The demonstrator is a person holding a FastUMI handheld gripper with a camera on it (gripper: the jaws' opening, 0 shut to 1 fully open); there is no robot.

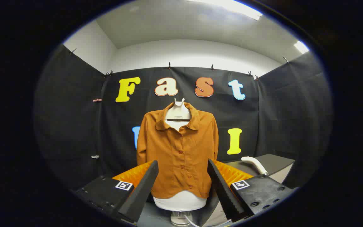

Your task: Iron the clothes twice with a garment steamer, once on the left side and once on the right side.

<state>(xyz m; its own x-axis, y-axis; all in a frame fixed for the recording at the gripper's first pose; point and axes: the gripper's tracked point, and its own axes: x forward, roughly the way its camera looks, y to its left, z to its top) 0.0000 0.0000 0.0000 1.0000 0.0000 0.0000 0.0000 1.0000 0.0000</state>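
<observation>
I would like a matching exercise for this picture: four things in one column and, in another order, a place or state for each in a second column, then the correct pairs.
Things:
1. shirt
2. steamer
3. gripper
4. mannequin

Places or states:
A. lying on the dark table, beyond the right finger
B. open, holding nothing
C. buttoned and brown, seen between the fingers
D. white, wearing the garment, its neck showing above the collar

Pairs: 1-C, 2-A, 3-B, 4-D
</observation>
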